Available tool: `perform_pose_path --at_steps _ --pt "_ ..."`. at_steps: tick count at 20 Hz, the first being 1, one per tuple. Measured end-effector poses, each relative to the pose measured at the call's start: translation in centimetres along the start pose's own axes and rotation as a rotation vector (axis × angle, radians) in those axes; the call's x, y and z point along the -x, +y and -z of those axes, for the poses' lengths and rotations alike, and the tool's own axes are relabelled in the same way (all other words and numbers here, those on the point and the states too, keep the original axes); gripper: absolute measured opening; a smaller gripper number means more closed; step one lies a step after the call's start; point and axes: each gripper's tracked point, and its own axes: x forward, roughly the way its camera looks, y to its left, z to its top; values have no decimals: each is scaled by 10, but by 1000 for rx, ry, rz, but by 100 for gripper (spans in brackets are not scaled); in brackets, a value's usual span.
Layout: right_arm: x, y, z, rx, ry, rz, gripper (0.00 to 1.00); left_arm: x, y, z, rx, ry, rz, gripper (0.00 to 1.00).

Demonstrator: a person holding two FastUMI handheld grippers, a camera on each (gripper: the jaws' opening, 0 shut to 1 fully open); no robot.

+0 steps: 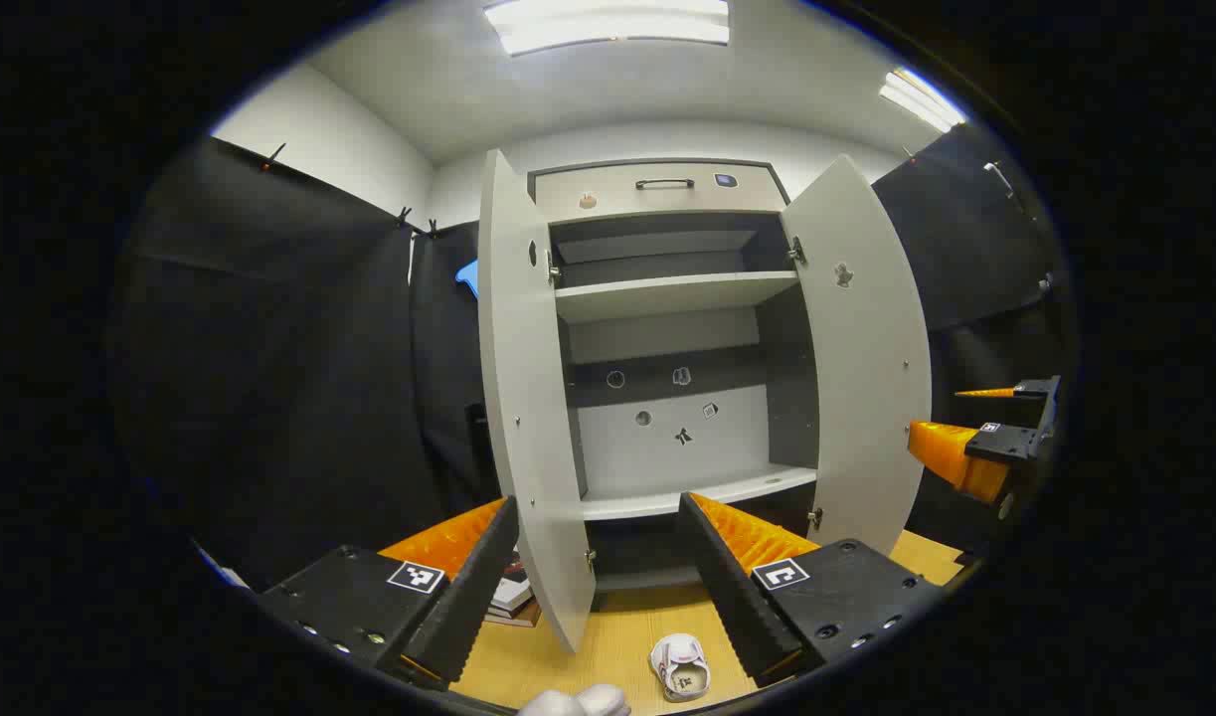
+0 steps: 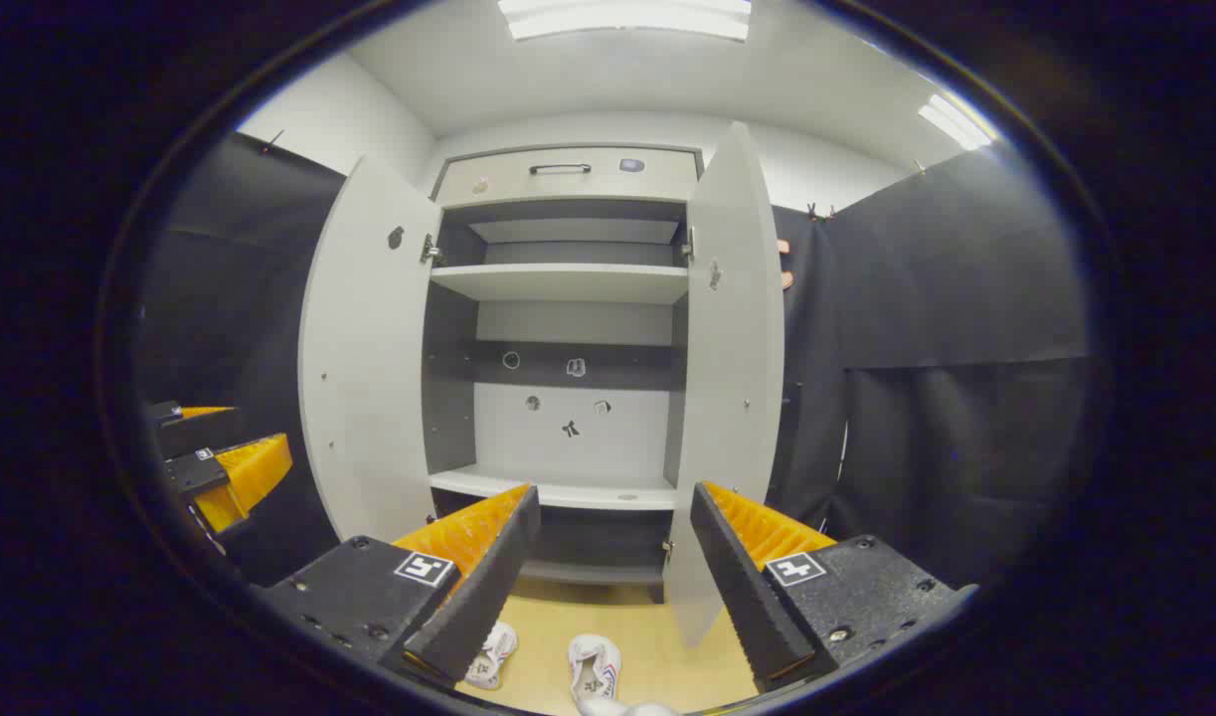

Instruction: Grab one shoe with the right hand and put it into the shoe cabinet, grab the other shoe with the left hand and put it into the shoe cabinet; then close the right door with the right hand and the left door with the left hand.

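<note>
Both shoes lie on the wooden floor point(image 2: 657, 656) in front of the cabinet, side by side and a little apart, toes pointing roughly at it: the right shoe point(image 2: 595, 668) sits between my right gripper's fingers as that view frames it, the left shoe point(image 2: 490, 653) peeks out from behind the left-hand finger. From the left gripper view I see one shoe point(image 1: 681, 666) low in frame. Neither is held. The shoe cabinet point(image 2: 568, 328) stands with its left door point(image 2: 364, 358) and right door point(image 2: 732, 368) swung fully out, so the lower shelf point(image 2: 558, 489) is free to receive the shoes; I judge that shelf the easiest target. The right gripper point(image 2: 612, 557) has its fingers spread wide with nothing between them, poised above the floor; the left gripper point(image 1: 598, 557) is likewise wide apart and empty. I judge the task not yet begun: first move is to lower the right gripper onto the nearer shoe.
</note>
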Motion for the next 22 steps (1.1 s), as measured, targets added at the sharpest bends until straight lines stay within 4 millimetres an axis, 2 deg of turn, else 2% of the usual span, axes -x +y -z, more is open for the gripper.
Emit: perform_pose_path --at_steps 6,16,19,22 --pt "1 0 -3 9 0 -3 99 -1 -4 -2 7 -4 8 96" --pt "0 6 -4 19 5 -21 99 0 1 -4 18 -10 0 96" --pt "-2 9 18 10 36 -29 99 0 3 -2 15 -9 -3 96" --pt "-6 11 72 19 142 -36 99 0 7 2 6 -3 -8 96"
